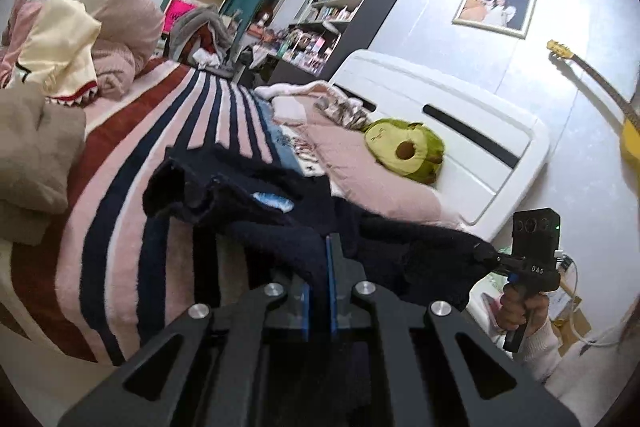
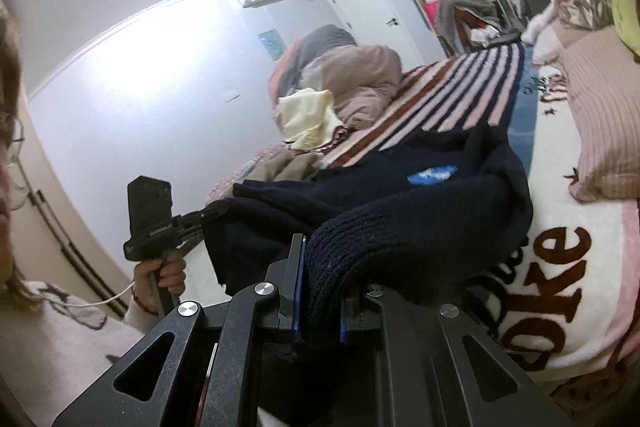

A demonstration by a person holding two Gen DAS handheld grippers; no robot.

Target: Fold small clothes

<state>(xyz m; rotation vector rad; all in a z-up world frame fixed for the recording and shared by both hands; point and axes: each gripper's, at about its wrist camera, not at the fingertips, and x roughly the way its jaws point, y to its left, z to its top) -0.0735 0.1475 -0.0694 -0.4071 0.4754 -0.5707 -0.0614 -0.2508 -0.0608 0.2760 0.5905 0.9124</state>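
**Two tools lifting a navy sweater over a bed**

The left tool and the right tool are each pinching an edge of the navy sweater, which is stretching between them and draping ahead onto the striped blanket.

We see bed w/ striped blanket, avocado plush mid-right, clothes pile upper left.

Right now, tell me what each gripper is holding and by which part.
Both are shut on the navy knitted sweater: the right gripper clamps a ribbed edge, and the left gripper pinches another edge alongside.
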